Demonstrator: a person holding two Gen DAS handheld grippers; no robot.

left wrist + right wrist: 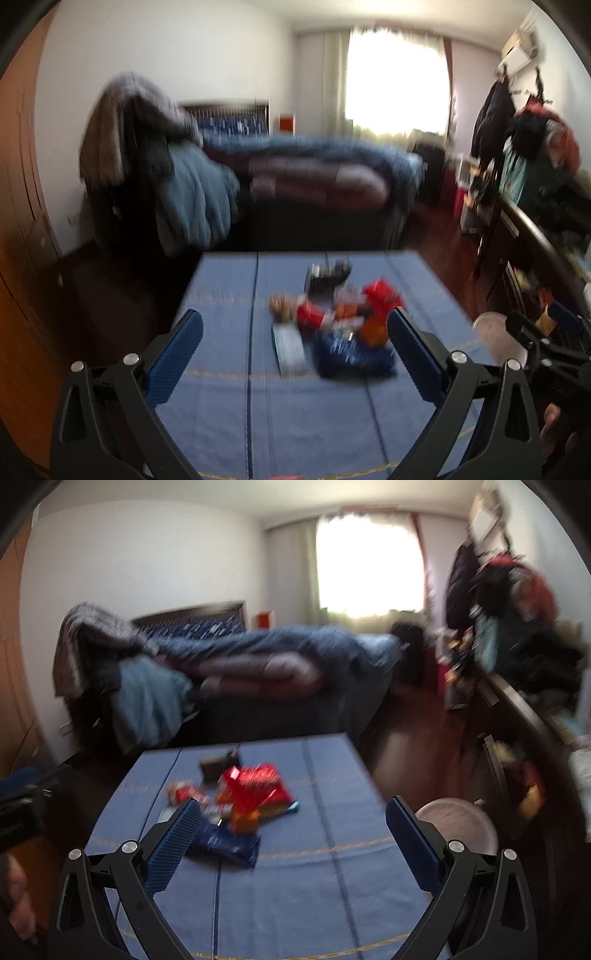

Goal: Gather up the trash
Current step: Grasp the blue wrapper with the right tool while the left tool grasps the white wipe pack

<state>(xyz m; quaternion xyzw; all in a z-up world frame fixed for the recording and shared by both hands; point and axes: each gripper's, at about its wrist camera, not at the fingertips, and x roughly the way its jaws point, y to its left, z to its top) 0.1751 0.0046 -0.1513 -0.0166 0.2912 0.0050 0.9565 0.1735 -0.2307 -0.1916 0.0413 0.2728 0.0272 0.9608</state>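
Note:
A pile of trash wrappers (pixel 340 321) lies on a table with a blue cloth (pixel 229 406). It holds red packets (pixel 382 293), a dark blue packet (pixel 351 354), a grey-white packet (pixel 290 345) and a dark box (pixel 325 277). My left gripper (pixel 295 328) is open and empty, above the table just before the pile. In the right wrist view the red packet (pixel 255 786) and blue packet (pixel 225 843) lie ahead and left. My right gripper (pixel 293 816) is open and empty over the cloth (pixel 314 886). Both views are blurred.
A round grey bin (pixel 458 823) stands on the floor by the table's right side, also in the left wrist view (pixel 496 332). A bed with blue bedding (pixel 295 166) is behind the table. A cluttered dark desk (pixel 524 716) runs along the right. A wardrobe (pixel 18 221) stands left.

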